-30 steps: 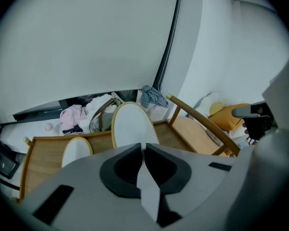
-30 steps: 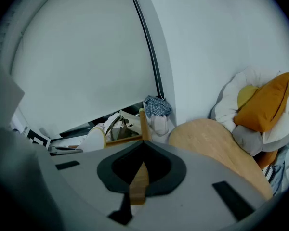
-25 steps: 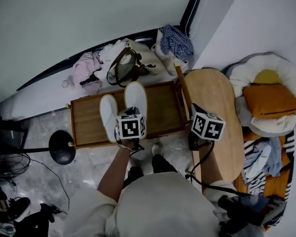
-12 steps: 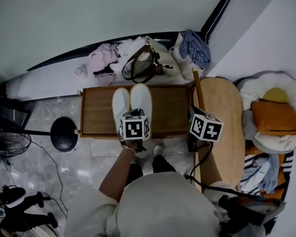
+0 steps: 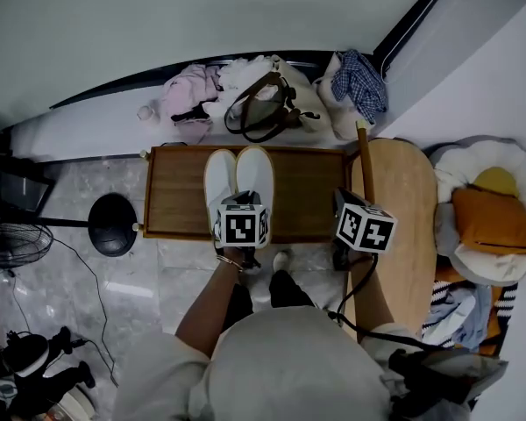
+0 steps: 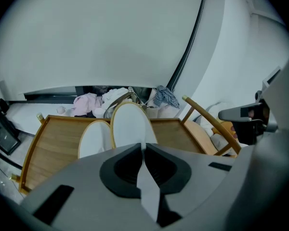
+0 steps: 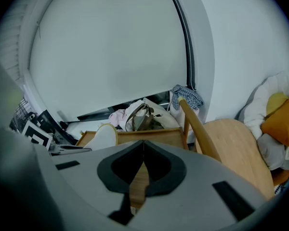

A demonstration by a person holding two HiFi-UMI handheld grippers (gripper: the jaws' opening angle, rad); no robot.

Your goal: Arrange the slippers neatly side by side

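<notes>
Left gripper point(image 6: 143, 148), jaws closed on the heel of the right-hand slipper point(image 5: 255, 174); right gripper point(image 7: 142, 150) closed and empty, beside the wooden tray point(image 5: 307, 191). We judge the pair nearly aligned. We should set this heel level with the left-hand slipper point(image 5: 219, 181), sides touching, before releasing.

The slippers point(image 5: 239, 175) look like soft, matt white cloth. They lie on a tray point(image 5: 302, 191) of smooth brown wood with a slight sheen. At its 3 o'clock is a table point(image 5: 403, 226) of paler matt wood. At 6 o'clock are glossy marbled floor tiles point(image 5: 114, 288), and at 12 o'clock crumpled cloth garments point(image 5: 188, 95).
</notes>
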